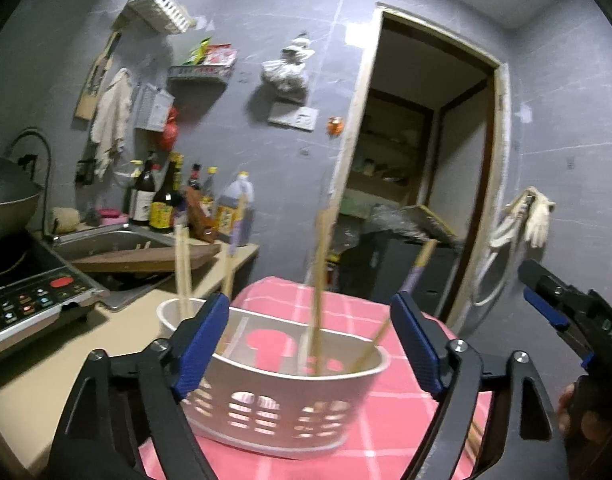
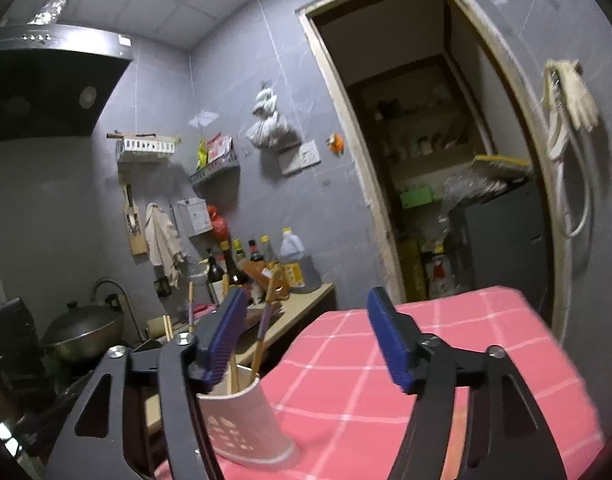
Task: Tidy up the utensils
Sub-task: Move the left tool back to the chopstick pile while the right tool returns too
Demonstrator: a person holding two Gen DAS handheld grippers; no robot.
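The white holder [image 1: 282,384] sits low in the middle of the left wrist view on the pink checked cloth [image 1: 385,432], with its long axis running left to right across the frame — a round cup end at the left, a wide slotted bin to the right. Chopsticks [image 1: 319,280] stand in it, leaning a little; more [image 1: 182,272] stand in the cup end.

The left gripper [image 1: 309,344] faces the holder straight on. Its jaws stand wide apart, one blue pad before each end of the holder, and nothing is pinched between them.

The right gripper [image 2: 306,336] is likewise spread wide and empty. In its own view the holder [image 2: 246,420] lies at the lower left, behind its left finger, so most of what it faces is bare cloth [image 2: 445,360]. In the left wrist view it shows at the right edge [image 1: 553,308], well off to the side of the holder.

By my reading the left gripper is the nearer and better lined up — any next utensil for the bin would come in from above.
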